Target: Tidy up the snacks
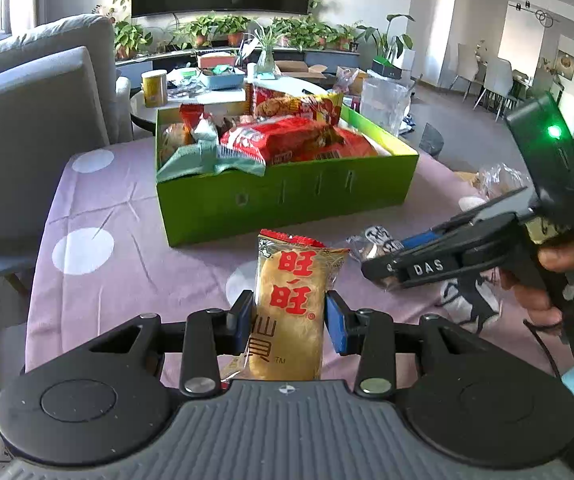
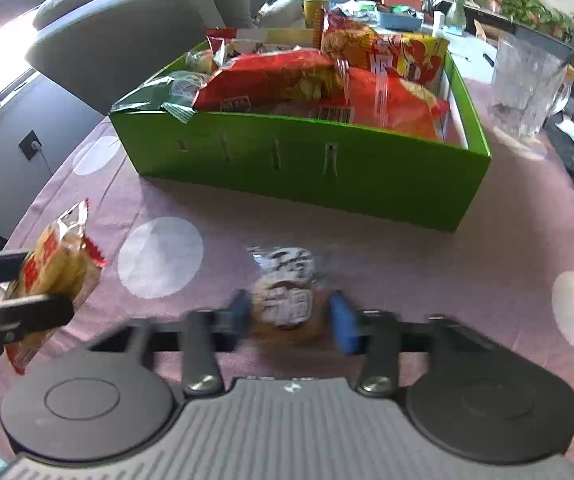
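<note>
Yellow crinkly rice-cracker packet (image 1: 291,304) sits clamped in the left gripper (image 1: 290,320), green cardboard box (image 1: 287,196) at 12 o'clock. Right gripper (image 2: 291,316) straddles, unclamped, a clear black-printed snack packet (image 2: 287,292) on the bench (image 2: 215,200). Next: squeeze, then box both, I reckon.

The white-printed snack packet (image 2: 287,292) just before the green box (image 2: 327,168) is smeared by motion blur, so its print is unreadable and contact with the blue pads (image 2: 345,322) cannot be told. In the left wrist view, the right gripper (image 1: 383,270) covers most of it.
</note>
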Available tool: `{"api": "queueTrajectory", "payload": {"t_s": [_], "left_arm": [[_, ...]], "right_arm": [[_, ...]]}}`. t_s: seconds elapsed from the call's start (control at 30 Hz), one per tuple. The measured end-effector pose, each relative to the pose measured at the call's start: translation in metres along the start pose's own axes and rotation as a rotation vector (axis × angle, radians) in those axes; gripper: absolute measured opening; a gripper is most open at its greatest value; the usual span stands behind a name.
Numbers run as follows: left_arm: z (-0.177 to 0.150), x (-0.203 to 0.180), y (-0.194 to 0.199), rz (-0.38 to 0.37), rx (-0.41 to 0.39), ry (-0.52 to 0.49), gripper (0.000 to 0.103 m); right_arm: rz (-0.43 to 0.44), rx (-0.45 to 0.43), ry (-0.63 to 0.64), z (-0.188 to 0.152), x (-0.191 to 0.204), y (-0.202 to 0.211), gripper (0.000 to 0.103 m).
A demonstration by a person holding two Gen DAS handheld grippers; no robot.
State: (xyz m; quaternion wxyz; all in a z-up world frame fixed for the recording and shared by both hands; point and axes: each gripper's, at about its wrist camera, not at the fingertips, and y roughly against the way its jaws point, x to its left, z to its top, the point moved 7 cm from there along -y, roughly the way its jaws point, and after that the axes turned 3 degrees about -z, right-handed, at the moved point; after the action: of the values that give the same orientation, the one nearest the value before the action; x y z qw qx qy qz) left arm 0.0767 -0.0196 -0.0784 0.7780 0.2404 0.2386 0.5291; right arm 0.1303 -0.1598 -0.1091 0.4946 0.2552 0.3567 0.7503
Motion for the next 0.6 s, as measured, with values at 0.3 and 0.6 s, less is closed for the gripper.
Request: {"api": "queueTrajectory", "payload": {"t_s": [0.3, 0.6], "left_arm": [[0.020, 0.001, 0.003, 0.010, -0.042, 0.005, 0.035], [0.051, 0.002, 0.004, 0.028, -0.091, -0.002, 0.035]], "right_arm": [[0.055, -0.068, -0.058, 0.009, -0.010, 0.020, 0.078], [0.082, -0.159, -0.075, 0.037, -0.024, 0.046, 0.078]]}}
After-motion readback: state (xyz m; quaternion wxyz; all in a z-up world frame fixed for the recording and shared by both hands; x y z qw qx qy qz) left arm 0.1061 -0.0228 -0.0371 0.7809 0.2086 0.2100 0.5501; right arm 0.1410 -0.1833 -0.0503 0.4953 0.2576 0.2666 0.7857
